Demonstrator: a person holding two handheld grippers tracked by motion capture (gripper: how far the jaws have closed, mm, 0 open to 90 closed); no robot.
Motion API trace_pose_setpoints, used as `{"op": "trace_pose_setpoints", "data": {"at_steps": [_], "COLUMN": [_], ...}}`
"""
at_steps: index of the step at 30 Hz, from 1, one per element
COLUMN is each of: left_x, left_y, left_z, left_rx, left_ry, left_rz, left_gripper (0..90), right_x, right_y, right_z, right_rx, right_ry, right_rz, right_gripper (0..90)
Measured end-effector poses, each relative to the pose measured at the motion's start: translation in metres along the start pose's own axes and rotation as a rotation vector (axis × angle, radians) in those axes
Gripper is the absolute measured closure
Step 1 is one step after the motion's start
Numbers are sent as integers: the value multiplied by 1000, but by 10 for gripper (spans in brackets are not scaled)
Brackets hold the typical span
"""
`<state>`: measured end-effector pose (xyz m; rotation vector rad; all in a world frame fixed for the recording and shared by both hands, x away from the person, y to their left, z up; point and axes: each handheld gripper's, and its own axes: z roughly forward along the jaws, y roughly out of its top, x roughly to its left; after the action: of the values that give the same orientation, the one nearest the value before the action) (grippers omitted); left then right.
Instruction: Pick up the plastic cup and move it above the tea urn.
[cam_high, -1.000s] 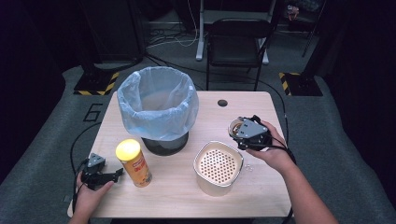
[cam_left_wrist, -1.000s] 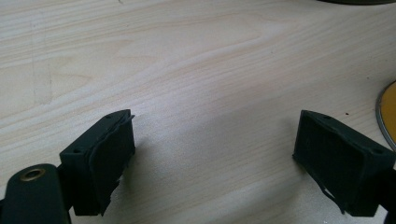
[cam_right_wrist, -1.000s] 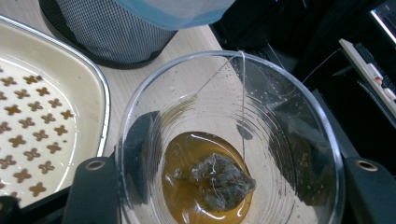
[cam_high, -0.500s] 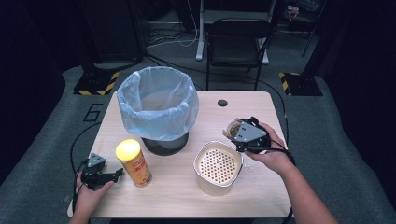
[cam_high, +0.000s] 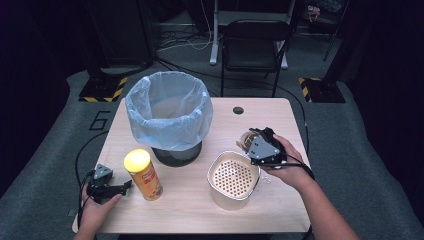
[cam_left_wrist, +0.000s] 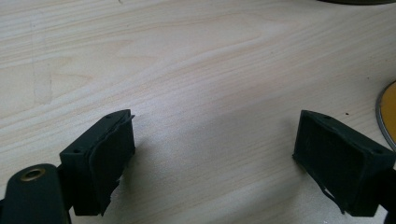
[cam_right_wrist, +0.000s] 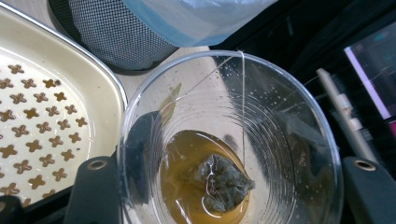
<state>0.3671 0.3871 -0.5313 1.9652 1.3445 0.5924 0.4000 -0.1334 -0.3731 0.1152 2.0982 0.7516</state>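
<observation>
Right gripper (cam_high: 255, 145) is clamped on a clear cup (cam_right_wrist: 229, 140), one jaw on each side of its wall. Inside the cup there's brownish tea and a soggy tea bag (cam_right_wrist: 222, 184) at the bottom, its string running up over the rim. The cup sits just beside the cream strainer (cam_high: 234, 177), right at its rim. Left gripper (cam_high: 117, 189) rests on the table (cam_high: 280, 120) near the can (cam_high: 144, 175), jaws apart, nothing between them. Farther back is the bin (cam_high: 170, 112) with its blue bag.

This looks like a dark lab or test room: a small wooden table (cam_high: 260, 212) on grey carpet, cables, striped stand feet (cam_high: 104, 92), a black chair (cam_high: 255, 45) far behind.
</observation>
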Motion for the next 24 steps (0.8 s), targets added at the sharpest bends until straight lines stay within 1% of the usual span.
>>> {"op": "trace_pose_setpoints", "data": {"at_steps": [2,6,8,10,12,13,15,16,17,18,19,21,22,23,24], "left_x": [0,0,0,0,0,0,0,0,0,0,0,0,0,0,0], "left_y": [0,0,0,0,0,0,0,0,0,0,0,0,0,0,0], "left_z": [0,0,0,0,0,0,0,0,0,0,0,0,0,0,0], "left_rx": [0,0,0,0,0,0,0,0,0,0,0,0,0,0,0], "left_ry": [0,0,0,0,0,0,0,0,0,0,0,0,0,0,0], "left_rz": [0,0,0,0,0,0,0,0,0,0,0,0,0,0,0], "left_gripper": [120,120,120,120,120,120,120,120,120,120,119,120,120,120,120], "right_x": [7,20,26,28,29,30,35,38,41,44,46,54,57,60,63], "right_y": [3,6,7,8,9,10,12,14,15,17,17,19,19,19,19], "right_z": [-1,-2,-3,-4,-4,-4,-5,-5,-5,-5,-4,-2,-1,0,2], "right_rx": [5,25,38,47,54,64,88,106,115,132,140,166,175,184,200], "right_ry": [-25,-77,-102,-115,-138,-159,-205,-232,-243,-249,-255,-273,-280,-286,-291], "right_rz": [-31,-112,-144,-160,-191,-215,-281,-332,-352,-404,-432,-536,-577,-595,-651], "right_gripper": [356,361,361,362,364,365,368,369,369,370,371,371,371,371,371]}}
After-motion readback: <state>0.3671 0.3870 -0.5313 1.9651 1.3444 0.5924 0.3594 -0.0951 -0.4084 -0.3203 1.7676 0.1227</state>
